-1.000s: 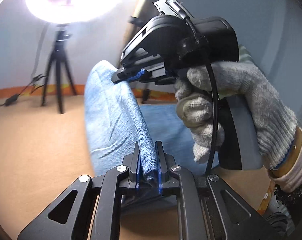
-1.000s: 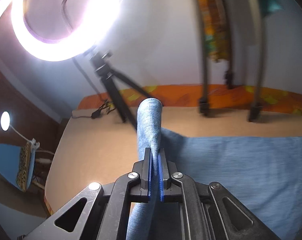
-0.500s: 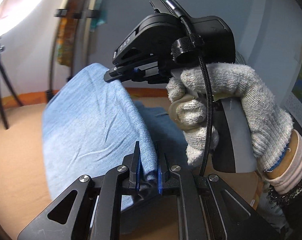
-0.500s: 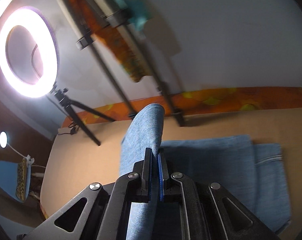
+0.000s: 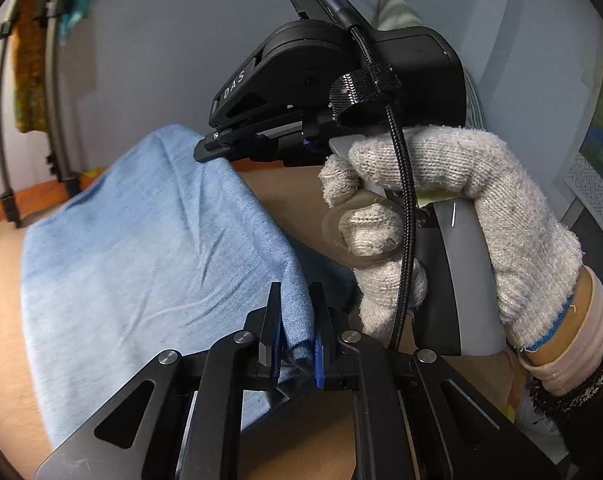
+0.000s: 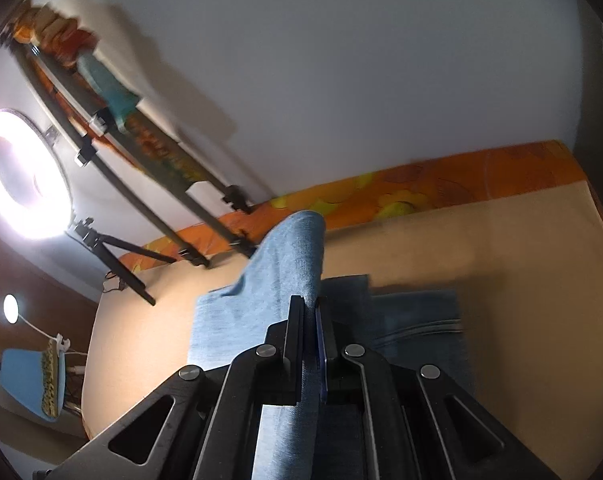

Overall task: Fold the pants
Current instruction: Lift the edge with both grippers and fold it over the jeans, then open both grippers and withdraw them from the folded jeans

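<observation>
Light blue pants (image 5: 149, 248), tan table (image 6: 481, 248)

Home recording corner: ring light (image 6: 25, 172) on tripod, clothes rack (image 6: 141, 152), tan table (image 6: 501, 260).

Surface: tan, flat top (image 6: 481, 248), matte, extending ahead of and to both sides of the right gripper's fingers; also visible below and left of the left gripper's fingers (image 5: 1, 288).

Far edge: orange patterned band (image 6: 441, 188) running along the wall, beyond the fingertips.

On it:
- Pants (image 6: 417, 320), blue denim; a folded part lies flat just ahead and right of the right gripper's fingers, stitched seam showing, darker in shadow. Another part rises off the surface.
- Stand legs (image 6: 121, 268), black, resting near the far left edge, well left of the fingers.
</observation>
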A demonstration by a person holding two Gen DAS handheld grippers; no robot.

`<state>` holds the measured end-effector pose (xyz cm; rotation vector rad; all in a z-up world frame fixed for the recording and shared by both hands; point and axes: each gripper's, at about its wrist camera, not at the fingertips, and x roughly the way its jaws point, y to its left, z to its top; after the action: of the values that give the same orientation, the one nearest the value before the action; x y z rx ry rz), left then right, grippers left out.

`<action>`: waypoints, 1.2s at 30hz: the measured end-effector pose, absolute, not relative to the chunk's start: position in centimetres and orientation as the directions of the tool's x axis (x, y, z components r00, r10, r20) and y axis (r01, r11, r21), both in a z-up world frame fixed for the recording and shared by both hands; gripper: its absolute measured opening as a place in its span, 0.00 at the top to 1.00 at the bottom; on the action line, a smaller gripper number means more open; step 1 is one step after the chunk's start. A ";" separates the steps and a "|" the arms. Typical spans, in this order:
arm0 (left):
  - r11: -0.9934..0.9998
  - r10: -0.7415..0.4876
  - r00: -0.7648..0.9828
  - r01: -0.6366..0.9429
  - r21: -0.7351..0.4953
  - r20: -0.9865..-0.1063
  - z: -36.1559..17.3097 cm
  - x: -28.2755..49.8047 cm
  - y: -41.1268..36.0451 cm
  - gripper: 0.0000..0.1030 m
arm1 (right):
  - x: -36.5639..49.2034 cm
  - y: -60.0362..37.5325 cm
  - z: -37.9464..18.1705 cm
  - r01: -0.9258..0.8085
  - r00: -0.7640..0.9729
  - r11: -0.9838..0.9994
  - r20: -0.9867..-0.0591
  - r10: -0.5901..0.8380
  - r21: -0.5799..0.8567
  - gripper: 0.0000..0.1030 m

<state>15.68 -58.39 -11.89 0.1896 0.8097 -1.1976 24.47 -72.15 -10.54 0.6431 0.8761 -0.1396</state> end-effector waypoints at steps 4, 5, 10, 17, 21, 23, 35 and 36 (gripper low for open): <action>0.383 -0.733 0.113 0.883 -0.270 -0.671 -13.3 15.5 -60.6 0.90 | 23.7 -74.0 -12.4 0.375 0.642 0.790 -0.751 0.156 0.485 0.97; 0.383 -0.730 0.112 0.884 -0.268 -0.674 -13.7 15.7 -61.1 0.90 | 23.5 -74.5 -12.5 0.376 0.641 0.787 -0.751 0.160 0.489 0.97; 0.382 -0.722 0.109 0.886 -0.262 -0.683 -14.3 16.2 -62.7 0.90 | 23.3 -75.8 -13.9 0.381 0.637 0.778 -0.752 0.171 0.499 0.97; 0.376 -0.716 0.102 0.890 -0.259 -0.691 -14.9 15.9 -63.5 0.90 | 22.1 -78.0 -13.4 0.408 0.660 0.765 -0.740 0.131 0.499 0.94; 0.379 -0.712 0.095 0.886 -0.266 -0.695 -15.2 16.1 -64.1 0.90 | 20.4 -79.2 -11.8 0.425 0.678 0.757 -0.729 0.097 0.497 0.86; 0.369 -0.707 0.090 0.894 -0.256 -0.702 -15.6 15.1 -64.7 0.90 | 19.6 -79.3 -11.2 0.430 0.685 0.751 -0.723 0.090 0.501 0.80; 0.352 -0.712 0.065 0.895 -0.275 -0.699 -15.4 13.3 -64.7 0.72 | 14.8 -76.9 -9.4 0.449 0.714 0.728 -0.698 0.057 0.518 0.70; 0.347 -0.715 0.064 0.897 -0.274 -0.696 -15.1 13.1 -64.5 0.68 | 14.2 -76.7 -9.2 0.452 0.718 0.725 -0.694 0.050 0.520 0.68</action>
<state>13.09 -64.53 -15.06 0.2554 0.8705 -1.2368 14.23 -76.66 -9.18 0.7393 0.7492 -0.2460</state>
